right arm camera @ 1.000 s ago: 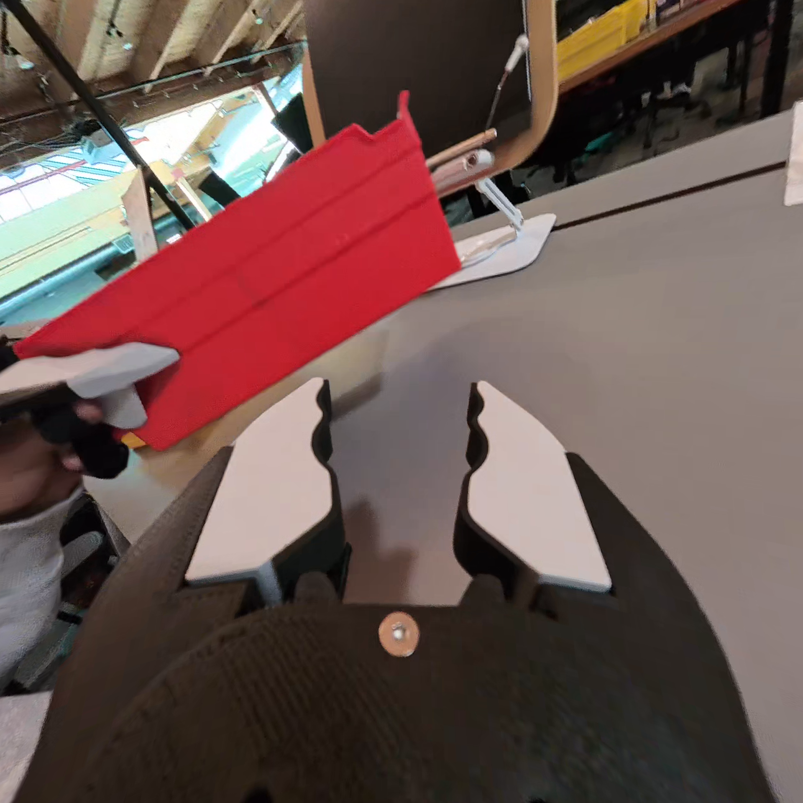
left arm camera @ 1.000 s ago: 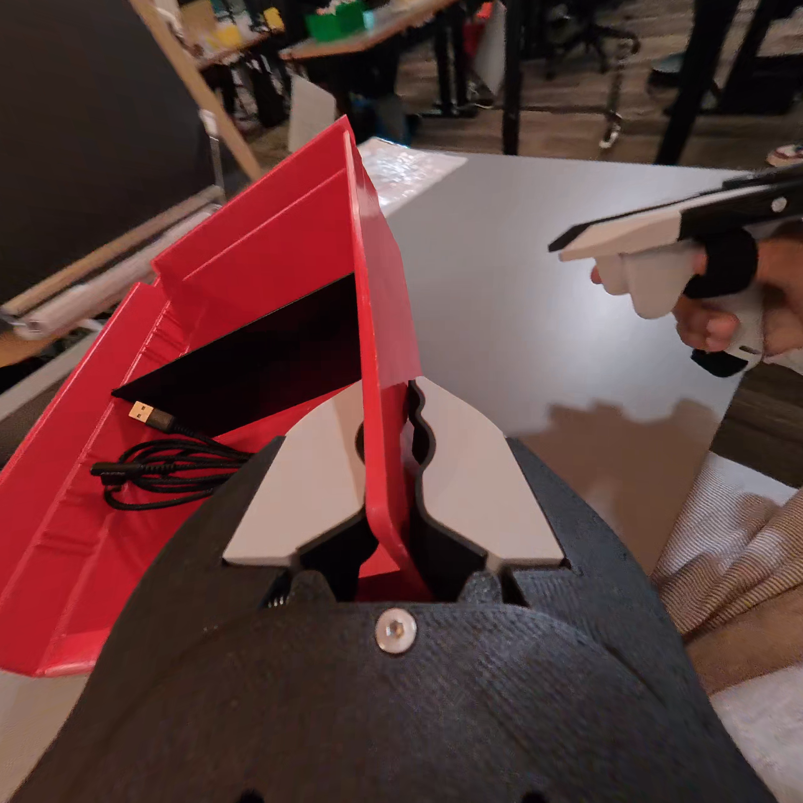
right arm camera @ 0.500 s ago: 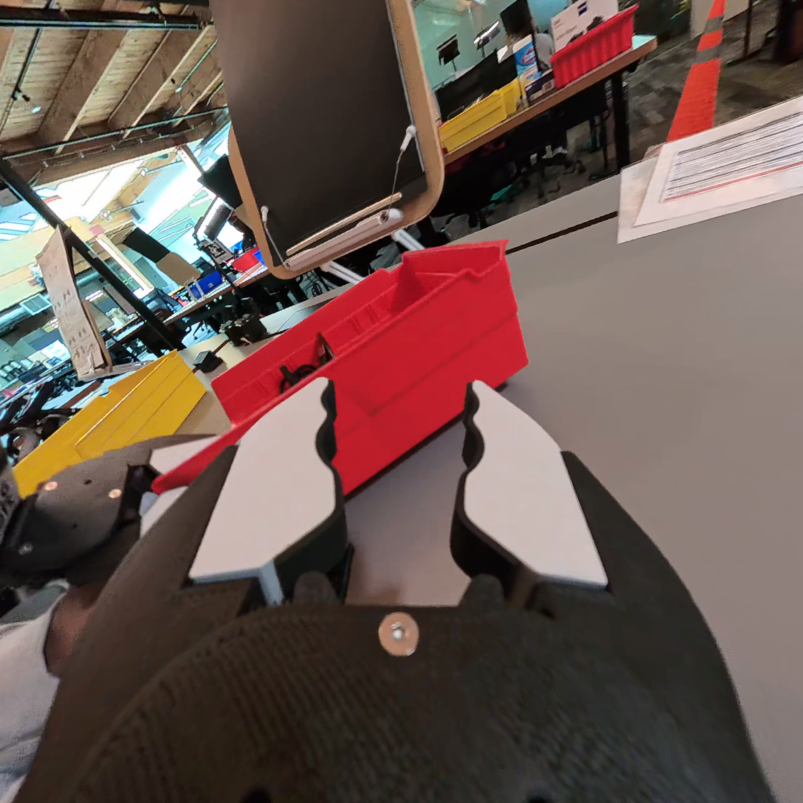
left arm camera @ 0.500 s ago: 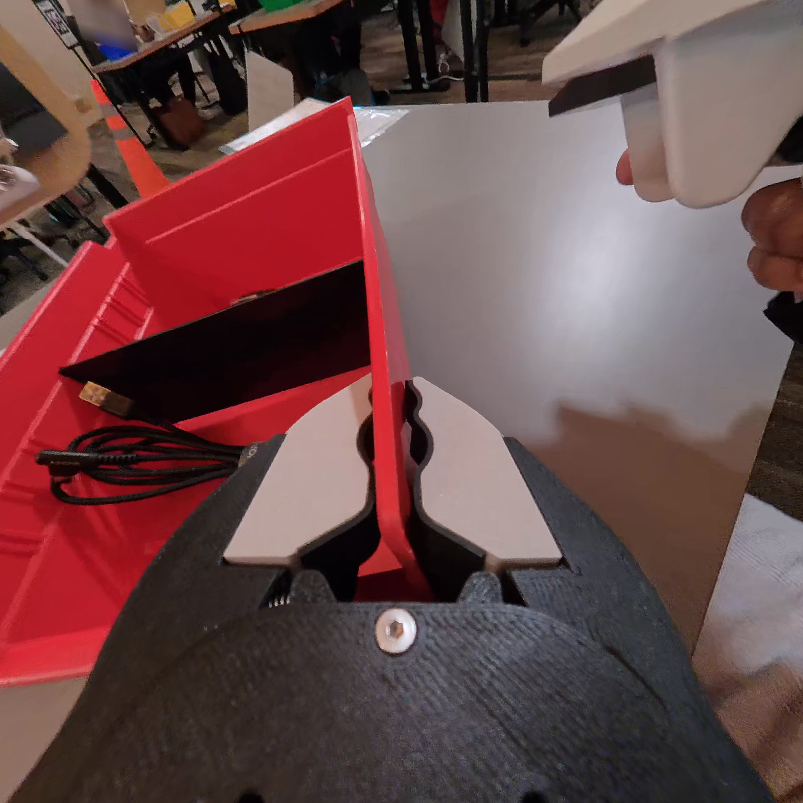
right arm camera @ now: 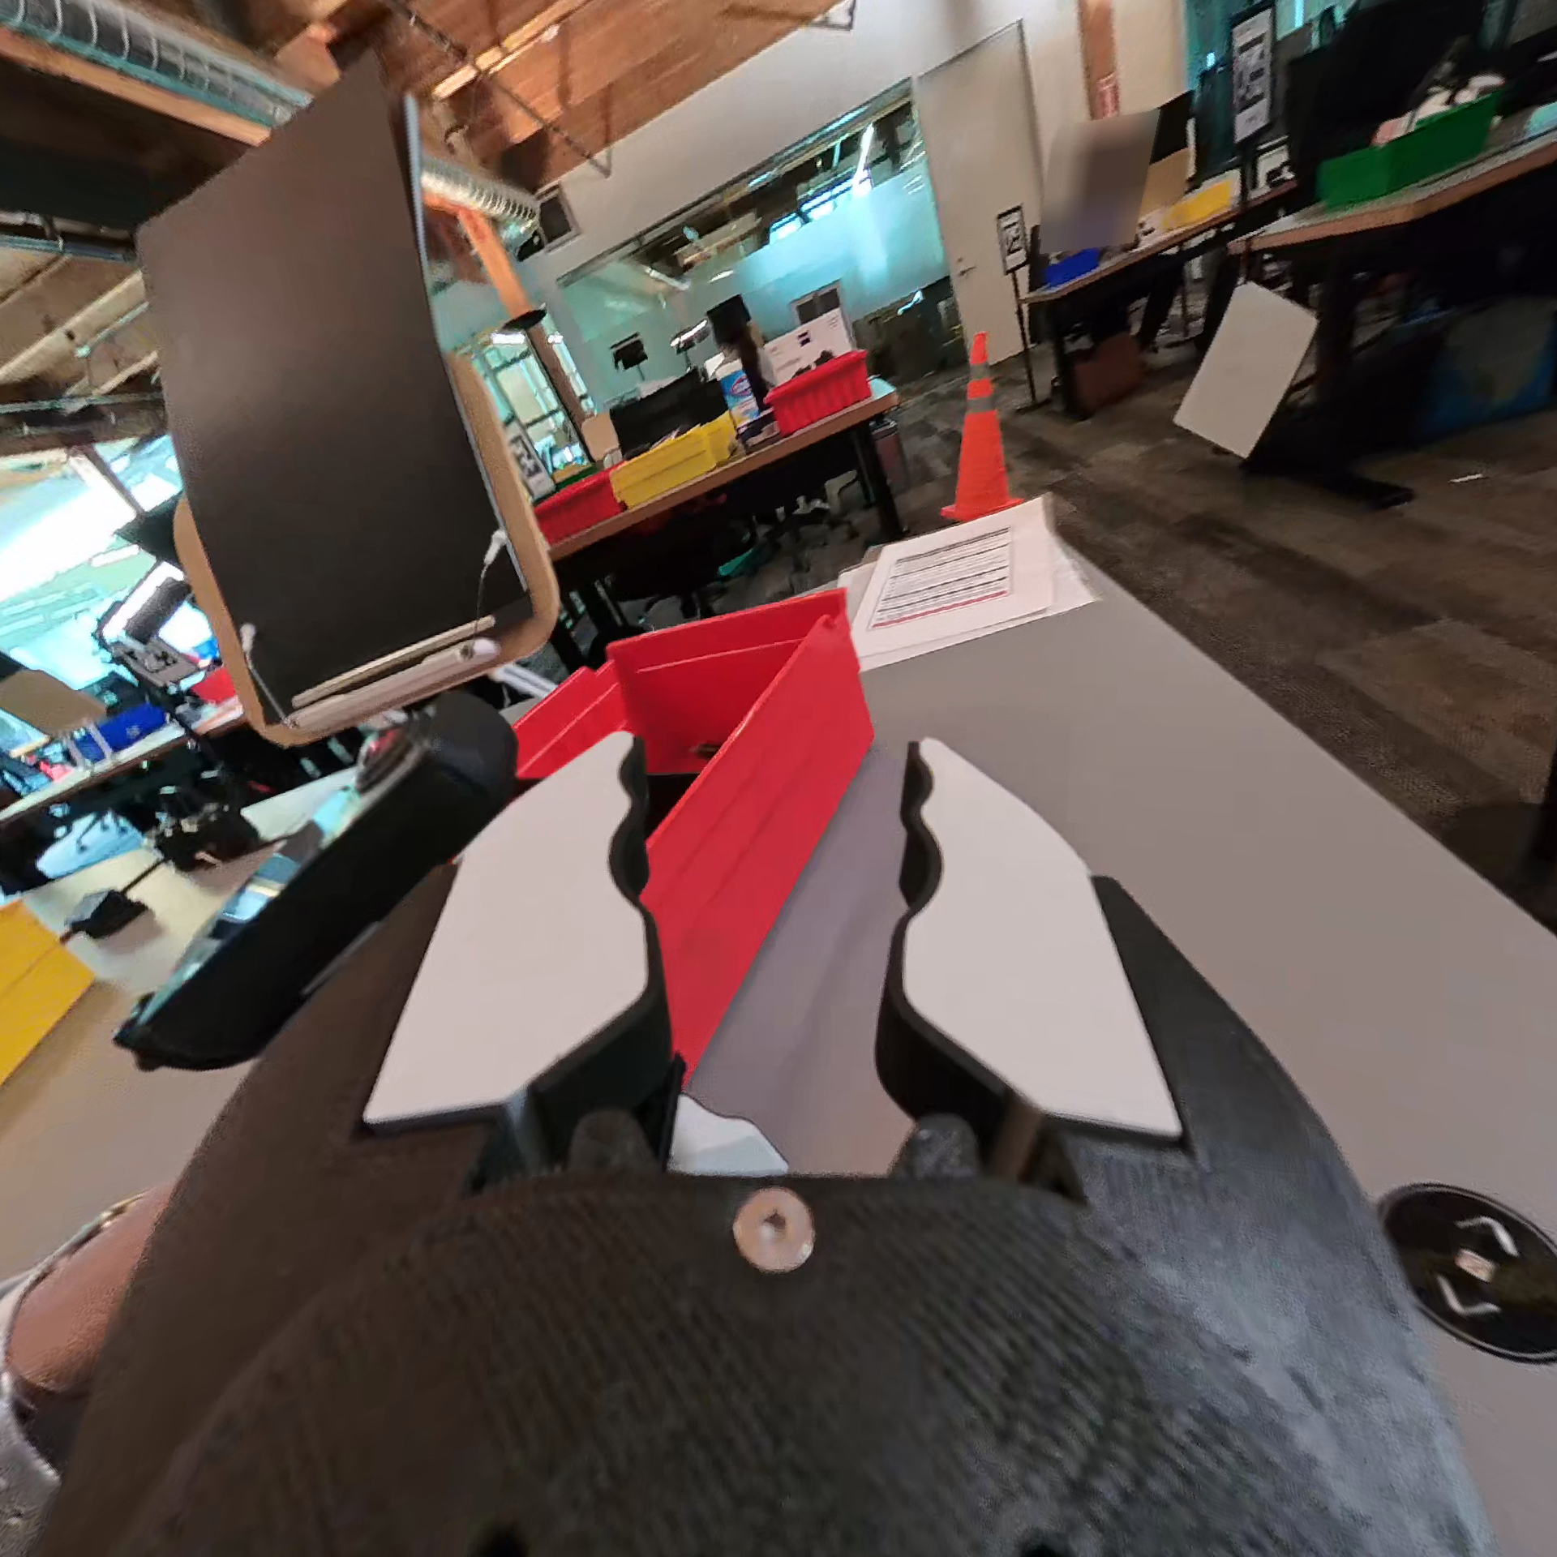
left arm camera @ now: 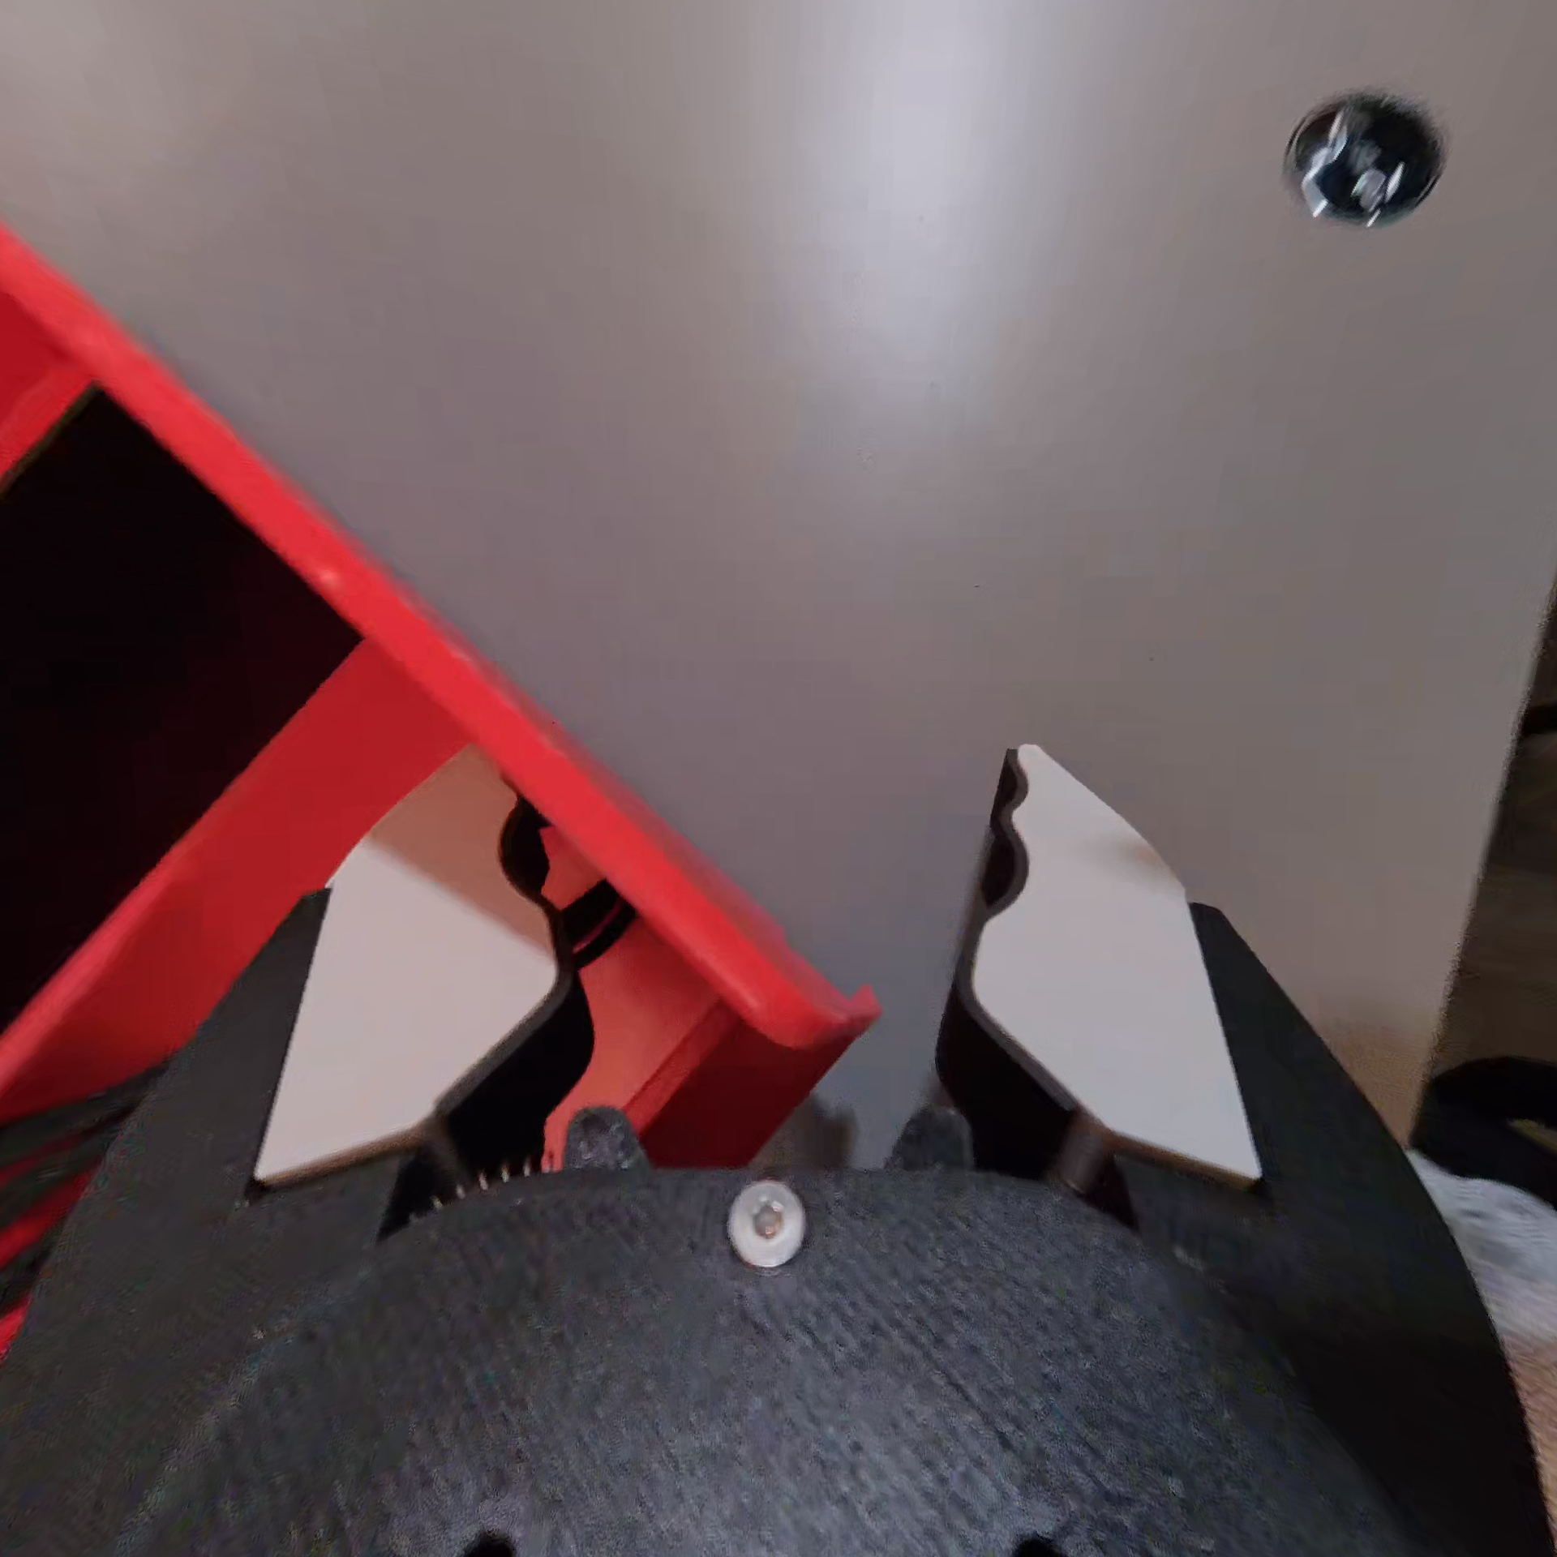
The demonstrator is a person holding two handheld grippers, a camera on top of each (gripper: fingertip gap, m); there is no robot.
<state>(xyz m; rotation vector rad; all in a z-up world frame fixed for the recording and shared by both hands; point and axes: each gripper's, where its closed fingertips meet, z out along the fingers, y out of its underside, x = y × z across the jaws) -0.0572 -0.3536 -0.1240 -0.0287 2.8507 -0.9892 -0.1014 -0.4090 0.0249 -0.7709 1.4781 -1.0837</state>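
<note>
both my grippers are spread: left gripper (left arm camera: 762,893) straddles the red bin (left arm camera: 472,716) wall, seemingly untouched; right gripper (right arm camera: 771,830) hangs near it.

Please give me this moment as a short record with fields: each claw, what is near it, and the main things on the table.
left claw: open, its jaws on either side of the red bin's rim, not gripping
right claw: open, the bin's side wall between its jaws, contact cannot be told
red bin: on the grey table, long side toward the right claw
inside bin: black flat panel; a bit of black cable by the left finger
table hole: round, metal hardware inside
printed sheet: beyond the bin
</note>
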